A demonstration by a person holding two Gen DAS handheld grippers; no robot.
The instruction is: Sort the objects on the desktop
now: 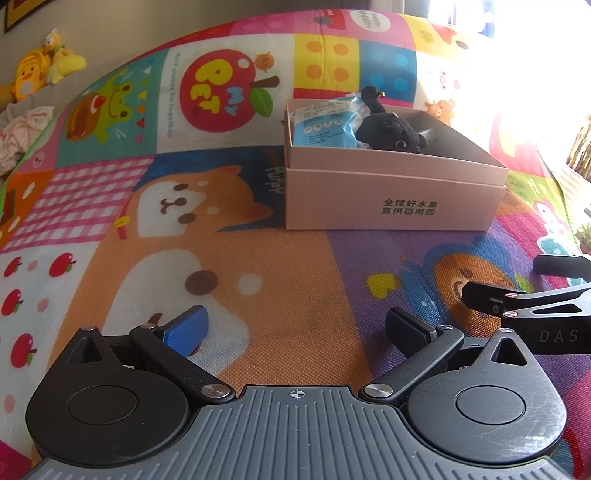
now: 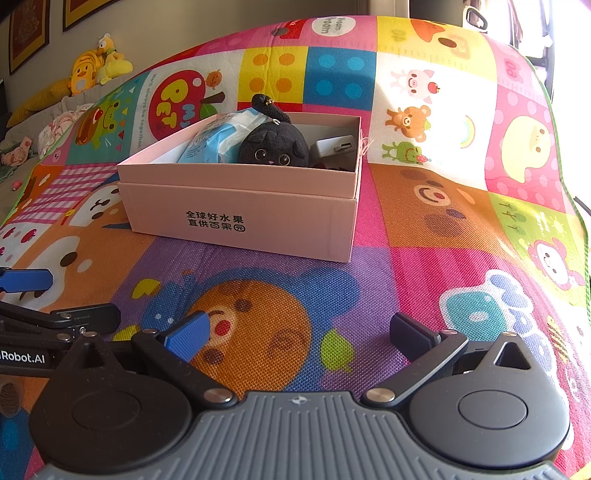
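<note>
Both claws wide, empty: left gripper (image 1: 295, 328), right gripper (image 2: 299, 332). Pink box (image 2: 240, 206) holds plush (image 2: 275, 146), blue pack (image 2: 218, 138). Mat near you bare; looks sorted, so keep grippers back, don't nudge box.

A bright cartoon-patterned play mat (image 2: 424, 229) covers the floor; strong daylight floods in from a window (image 1: 517, 44) at far right; yellow plush toys (image 2: 96, 66) sit far left below framed pictures (image 2: 29, 33) on a pale wall.
</note>
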